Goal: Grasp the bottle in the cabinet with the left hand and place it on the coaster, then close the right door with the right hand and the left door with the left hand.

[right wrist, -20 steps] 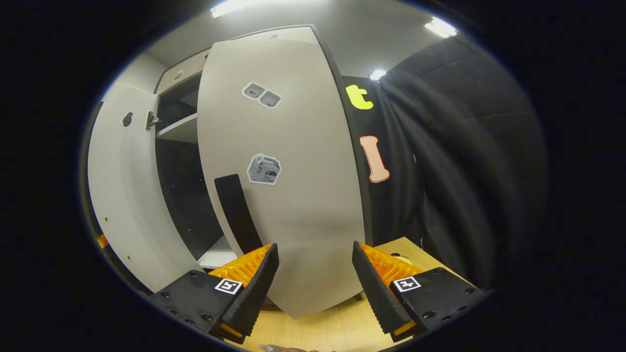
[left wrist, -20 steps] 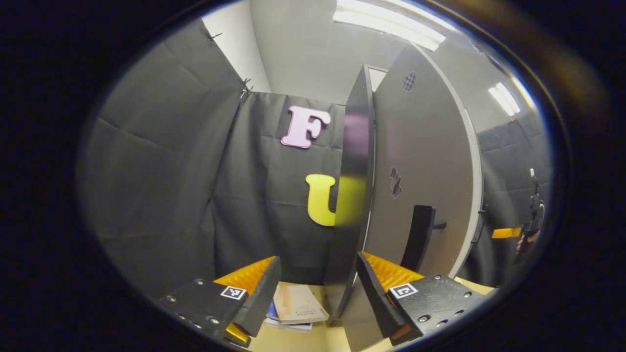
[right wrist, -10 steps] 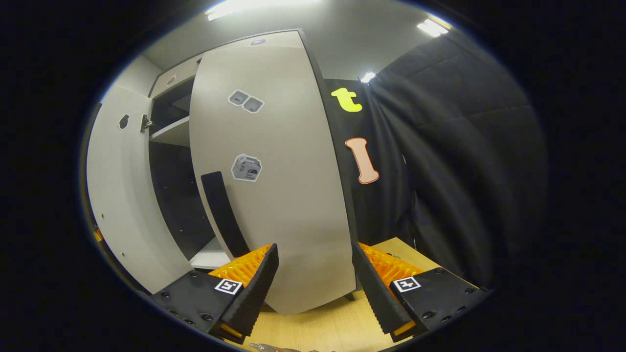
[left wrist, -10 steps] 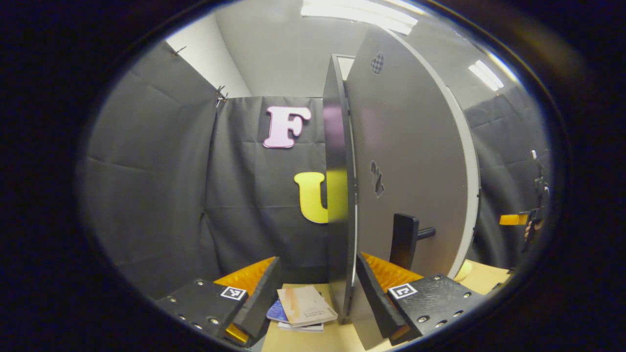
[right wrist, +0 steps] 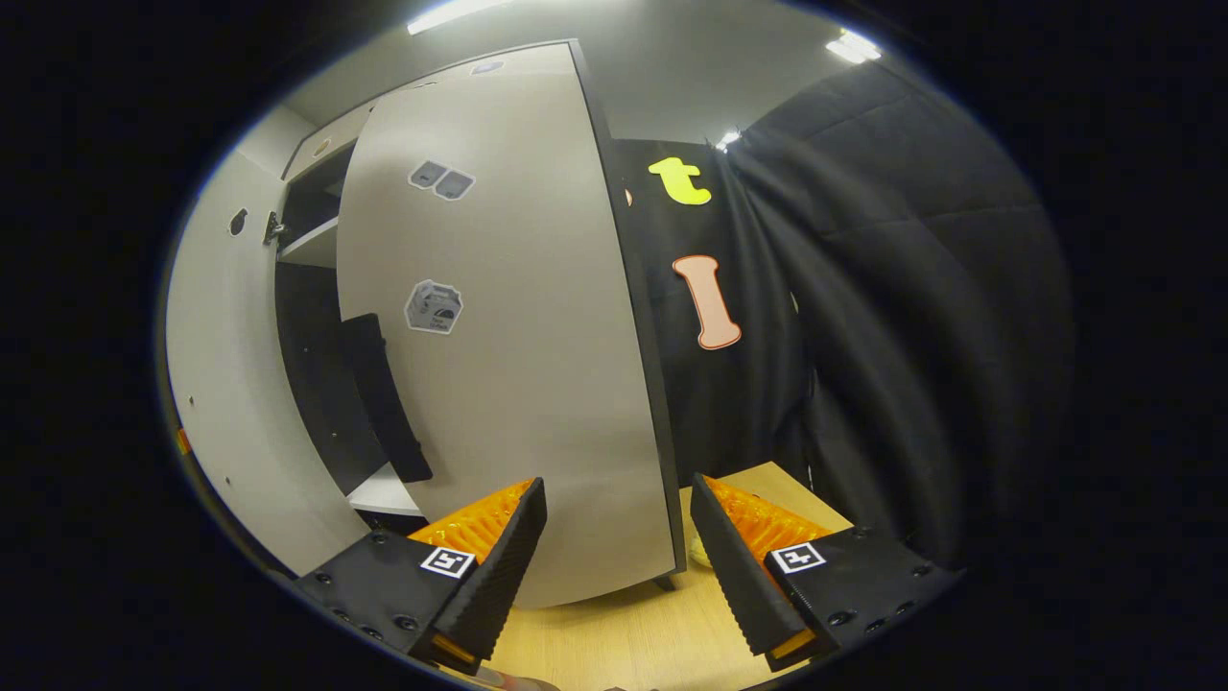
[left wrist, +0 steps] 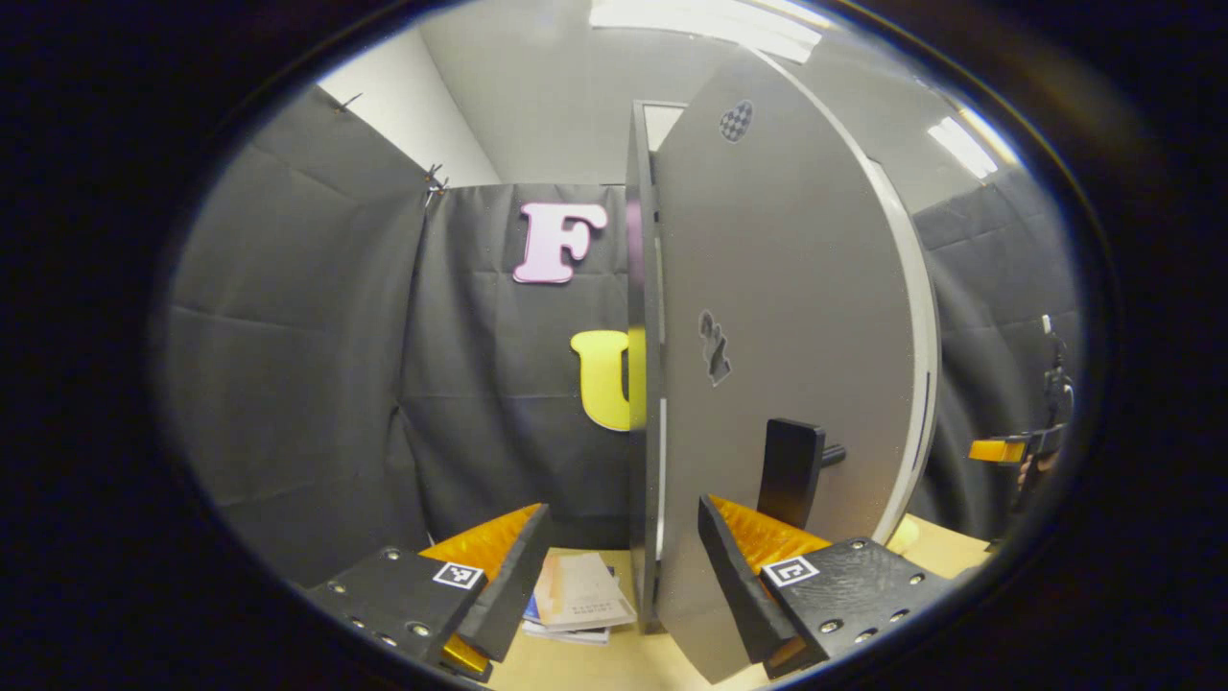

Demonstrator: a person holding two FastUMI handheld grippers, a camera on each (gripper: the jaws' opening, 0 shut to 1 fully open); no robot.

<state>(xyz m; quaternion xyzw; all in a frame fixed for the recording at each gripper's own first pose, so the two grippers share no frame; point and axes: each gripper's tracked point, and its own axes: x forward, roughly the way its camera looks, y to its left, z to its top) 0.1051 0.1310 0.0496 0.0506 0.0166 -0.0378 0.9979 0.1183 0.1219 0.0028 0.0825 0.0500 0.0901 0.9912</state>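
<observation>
Step in hand, by my judgement: shutting the doors. Right claw (right wrist: 619,547) stands empty, fingers apart, just before the pale grey right cabinet door (right wrist: 518,336), which is partly swung in; a dark gap to the cabinet interior shows beside its black bar handle (right wrist: 384,398). Best done by pressing flat on the panel near the free edge, slow and even, so the door doesn't bounce.

Left claw (left wrist: 622,566) also empty and apart, at the grey left cabinet door (left wrist: 787,317), seen nearly edge-on, close to its black handle (left wrist: 789,472).

Hard to make out: the bottle and coaster. A pale yellow round thing (right wrist: 700,552) on the light wooden worktop (right wrist: 633,638) may be the coaster; can't tell. Whether either claw touches its door: unclear. Stacked books (left wrist: 580,605) lie beyond.
</observation>
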